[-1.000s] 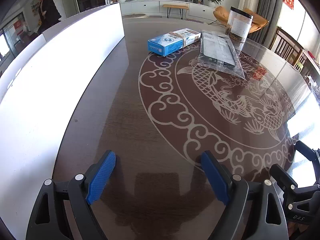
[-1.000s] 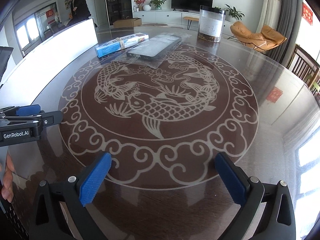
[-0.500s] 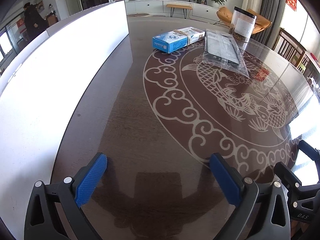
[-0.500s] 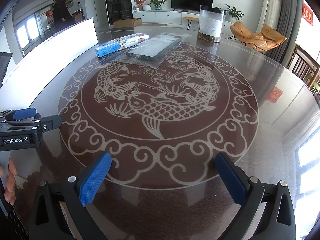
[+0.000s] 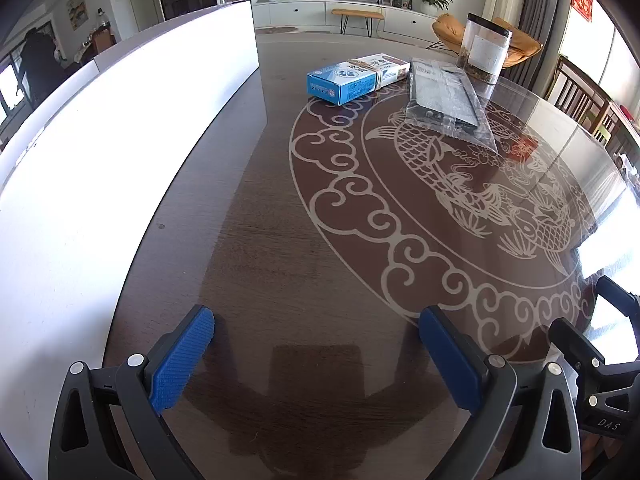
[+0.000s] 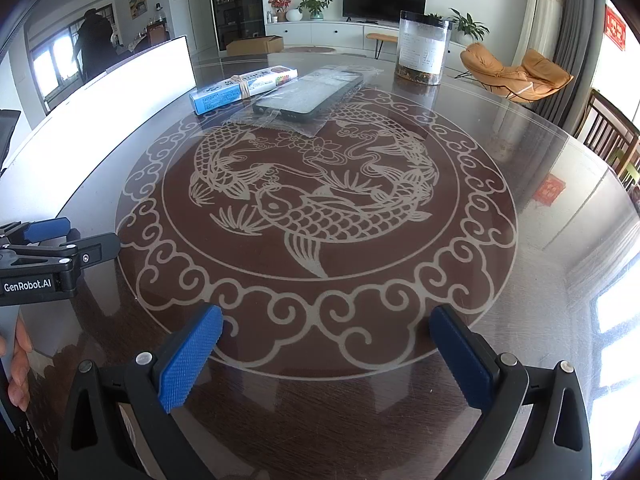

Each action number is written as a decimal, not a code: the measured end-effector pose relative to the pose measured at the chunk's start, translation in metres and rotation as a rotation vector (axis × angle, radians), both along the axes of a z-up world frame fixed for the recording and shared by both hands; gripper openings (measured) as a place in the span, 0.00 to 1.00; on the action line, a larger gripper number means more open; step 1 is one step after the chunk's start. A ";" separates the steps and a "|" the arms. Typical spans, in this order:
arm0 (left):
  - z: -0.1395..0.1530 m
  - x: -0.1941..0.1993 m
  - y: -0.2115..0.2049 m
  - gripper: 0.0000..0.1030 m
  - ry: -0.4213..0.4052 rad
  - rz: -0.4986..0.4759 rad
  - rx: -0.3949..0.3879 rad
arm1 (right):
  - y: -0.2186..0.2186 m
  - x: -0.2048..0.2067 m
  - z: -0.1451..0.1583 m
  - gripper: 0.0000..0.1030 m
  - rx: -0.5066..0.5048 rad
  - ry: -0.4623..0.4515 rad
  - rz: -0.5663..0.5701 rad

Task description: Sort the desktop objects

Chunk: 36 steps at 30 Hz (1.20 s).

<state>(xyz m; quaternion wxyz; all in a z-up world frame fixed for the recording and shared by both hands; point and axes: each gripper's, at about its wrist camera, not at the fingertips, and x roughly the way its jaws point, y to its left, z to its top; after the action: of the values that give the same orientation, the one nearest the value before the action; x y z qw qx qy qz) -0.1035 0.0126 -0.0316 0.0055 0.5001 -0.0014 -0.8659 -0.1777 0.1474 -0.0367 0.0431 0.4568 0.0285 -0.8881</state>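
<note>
At the far side of the round glass-topped table (image 5: 280, 240) lie a blue and white box (image 5: 352, 79) (image 6: 240, 88) bound with a rubber band and a dark flat item in a clear plastic bag (image 5: 444, 96) (image 6: 308, 98). A clear jar (image 5: 484, 50) (image 6: 422, 50) with a label stands behind them. My left gripper (image 5: 316, 344) hangs open over bare table near the front edge, nothing between its blue pads. My right gripper (image 6: 326, 344) is open too, empty, over the fish pattern's scroll border. Both are far from the objects.
A long white panel (image 5: 120, 140) (image 6: 120, 92) runs along the table's left side. The left gripper's body (image 6: 48, 264) and a person's fingers (image 6: 18, 364) show at the right view's left edge. A person stands far back left; chairs sit at the right.
My left gripper's jaws have spread wider since a second ago. The right gripper has kept still and open. The person in the background walked further left.
</note>
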 end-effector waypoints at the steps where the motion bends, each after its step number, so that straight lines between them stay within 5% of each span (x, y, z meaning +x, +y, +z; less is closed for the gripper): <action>1: 0.000 0.000 0.000 1.00 0.003 0.000 0.000 | 0.000 0.000 0.000 1.00 0.000 0.000 0.000; 36: -0.001 0.004 -0.001 1.00 0.023 0.020 0.000 | 0.000 0.001 0.000 1.00 -0.002 0.000 0.001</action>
<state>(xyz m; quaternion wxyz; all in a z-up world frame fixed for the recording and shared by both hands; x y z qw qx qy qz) -0.0996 0.0119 -0.0323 0.0142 0.4902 0.0039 -0.8715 -0.1769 0.1478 -0.0363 0.0441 0.4569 0.0280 -0.8880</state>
